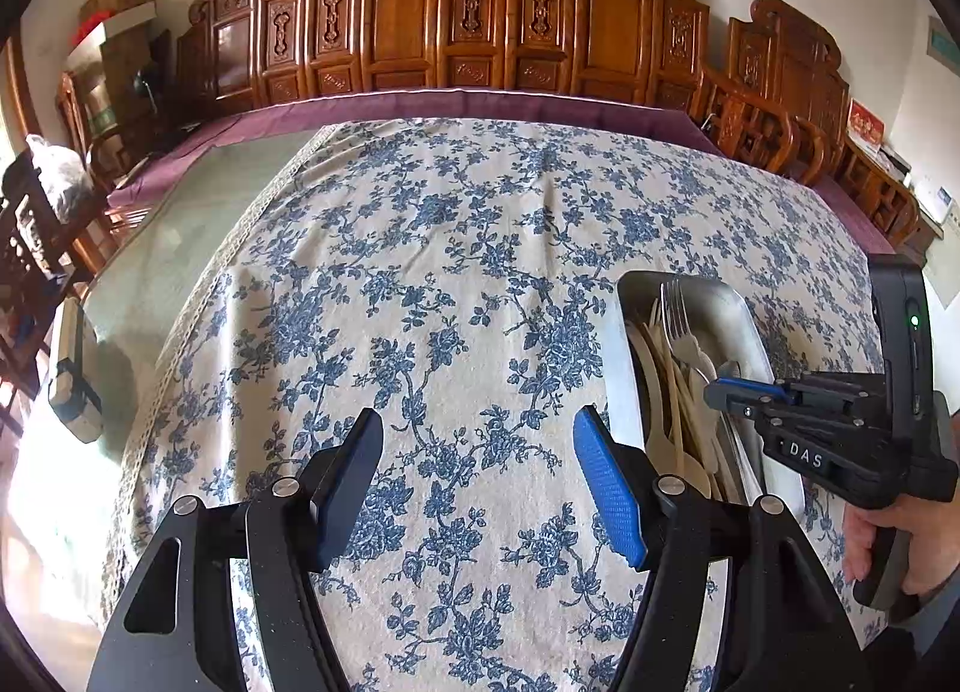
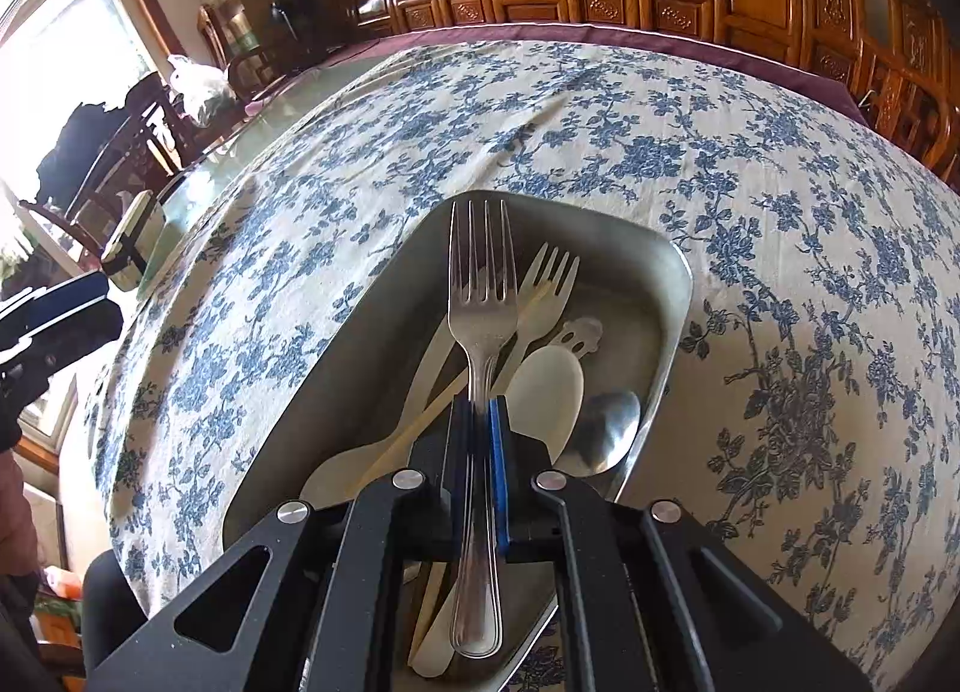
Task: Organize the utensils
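The metal tray (image 2: 666, 296) holds pale plastic spoons (image 2: 549, 386) and forks. My right gripper (image 2: 480, 410) clamps the steel fork (image 2: 483, 296) over it; my left gripper (image 1: 477, 452) hangs open beside it.

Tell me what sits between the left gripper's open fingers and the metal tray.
Nothing but bare floral tablecloth. In the left wrist view, the left gripper hangs open over the cloth, with the metal tray just beside its blue-padded finger.

Floral-clothed tabletop (image 1: 456, 272) bare ahead of left tongs (image 1: 480, 482); utensil-crowded steel rectangular tray (image 1: 720, 296) blocks right side.
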